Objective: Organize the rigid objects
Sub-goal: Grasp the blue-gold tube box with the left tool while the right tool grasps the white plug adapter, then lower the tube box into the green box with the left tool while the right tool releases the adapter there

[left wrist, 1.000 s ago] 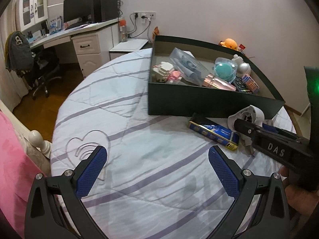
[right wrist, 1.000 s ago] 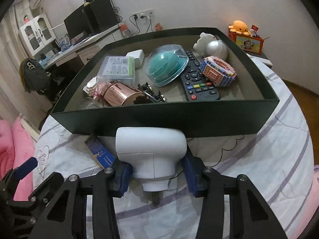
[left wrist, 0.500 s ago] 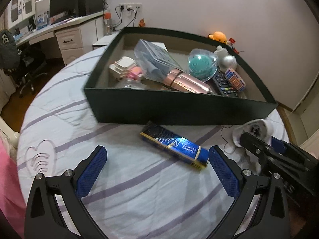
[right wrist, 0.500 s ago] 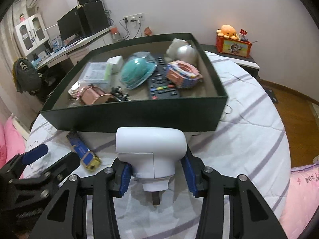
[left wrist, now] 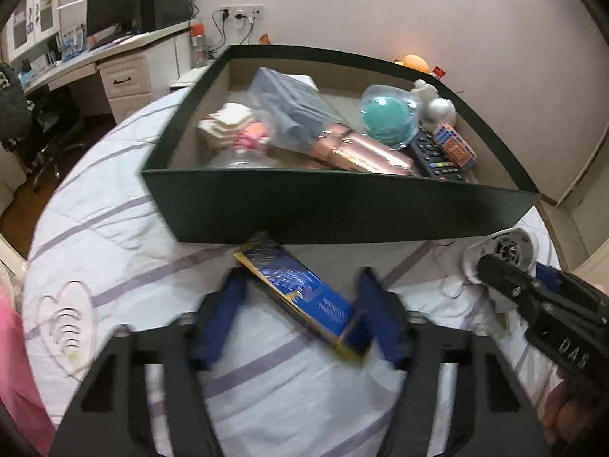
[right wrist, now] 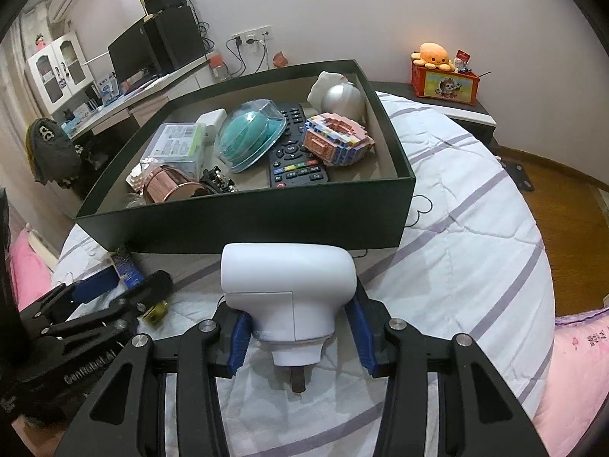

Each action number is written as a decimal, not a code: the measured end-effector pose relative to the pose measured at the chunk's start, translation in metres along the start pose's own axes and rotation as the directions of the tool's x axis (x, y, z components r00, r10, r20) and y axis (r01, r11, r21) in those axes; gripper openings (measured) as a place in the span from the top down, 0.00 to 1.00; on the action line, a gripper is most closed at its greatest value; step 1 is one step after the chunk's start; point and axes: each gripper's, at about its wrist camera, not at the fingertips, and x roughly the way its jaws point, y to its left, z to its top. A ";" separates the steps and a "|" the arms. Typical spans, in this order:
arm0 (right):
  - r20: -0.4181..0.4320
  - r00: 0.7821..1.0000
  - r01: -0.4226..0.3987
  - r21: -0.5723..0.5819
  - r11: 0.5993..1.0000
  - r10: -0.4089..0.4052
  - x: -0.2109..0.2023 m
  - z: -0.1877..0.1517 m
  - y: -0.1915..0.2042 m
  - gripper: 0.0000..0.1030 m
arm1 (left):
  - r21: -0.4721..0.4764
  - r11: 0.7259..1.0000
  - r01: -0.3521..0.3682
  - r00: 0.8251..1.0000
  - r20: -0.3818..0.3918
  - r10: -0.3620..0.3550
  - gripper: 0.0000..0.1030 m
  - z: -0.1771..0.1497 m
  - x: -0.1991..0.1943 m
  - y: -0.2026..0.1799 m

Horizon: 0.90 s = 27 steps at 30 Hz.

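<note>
Left wrist: left gripper apart, straddling one blue box | right gripper clamped on one white adapter

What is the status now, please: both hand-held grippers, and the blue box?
Left hand-held gripper open, straddling blue box on the bedspread. Right hand-held gripper shut on white device. Dark bin just beyond; path unobstructed.

One dark green box is seen on the bed. Inside it are counted one remote control, one teal item under a clear dome, one brick model, one copper cylinder and one silver ball. Outside, one blue carton and one white device are counted.
</note>
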 end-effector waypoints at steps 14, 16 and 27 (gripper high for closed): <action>-0.005 1.000 -0.028 -0.022 0.999 0.027 -0.003 -0.004 0.013 0.55 | -0.002 1.000 0.002 1.000 0.011 -0.002 0.76 -0.006 -0.006 0.010; -0.001 1.000 -0.032 -0.022 0.999 0.032 -0.004 -0.004 0.014 0.55 | -0.018 0.999 0.031 1.000 0.005 -0.031 0.80 -0.008 -0.010 0.018; 0.022 0.998 -0.063 -0.040 0.997 0.064 -0.023 -0.005 0.026 0.55 | 0.028 0.999 0.032 0.999 0.038 -0.033 0.80 -0.019 -0.044 0.019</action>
